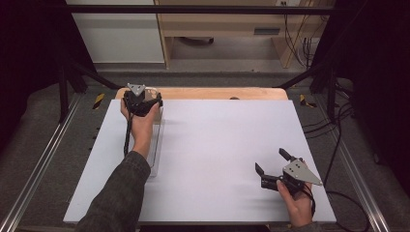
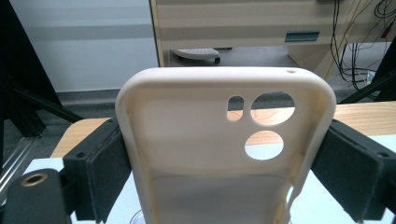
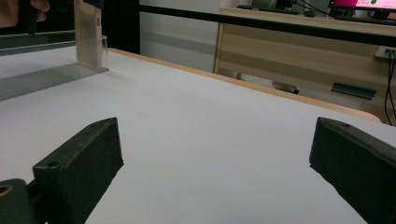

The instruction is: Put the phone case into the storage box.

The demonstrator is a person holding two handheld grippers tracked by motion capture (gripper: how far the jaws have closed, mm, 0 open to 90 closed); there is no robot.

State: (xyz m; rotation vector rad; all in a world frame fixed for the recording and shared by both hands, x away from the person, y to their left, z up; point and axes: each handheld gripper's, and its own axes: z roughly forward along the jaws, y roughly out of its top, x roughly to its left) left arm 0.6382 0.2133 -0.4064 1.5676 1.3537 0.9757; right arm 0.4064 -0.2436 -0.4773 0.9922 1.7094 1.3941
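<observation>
Cream-coloured and matte, the phone case (image 2: 224, 154) sits clamped between the two padded jaws of my left tongs (image 2: 224, 163), one pad pressed on each long side. In the left gripper view I look into its hollow inner face: a smooth shell with rounded corners, a raised rim all round, two round camera holes and a small oblong one beside them. Through those holes I can see the wooden edge of the surface (image 2: 359, 116) beyond.

From the high view my left tongs (image 1: 141, 102) are at the far left of the white surface (image 1: 217, 145), close to its wooden back edge, with my left hand (image 1: 140, 123) wrapped round the handle. Just under and beside them lies a clear plastic tray (image 1: 157, 145), long and narrow, with low see-through walls. In the right gripper view the case (image 3: 88, 32) stands upright at the far end of that tray (image 3: 46, 74); whether its lower edge touches the tray floor I cannot tell, nor whether anything else is in the tray.

My right tongs (image 1: 271, 163) are well apart from the case, low over the near right of the surface, jaws spread wide and gripping nothing. Their pads look like dull black foam, blocky and square-cut, over bare white board.
</observation>
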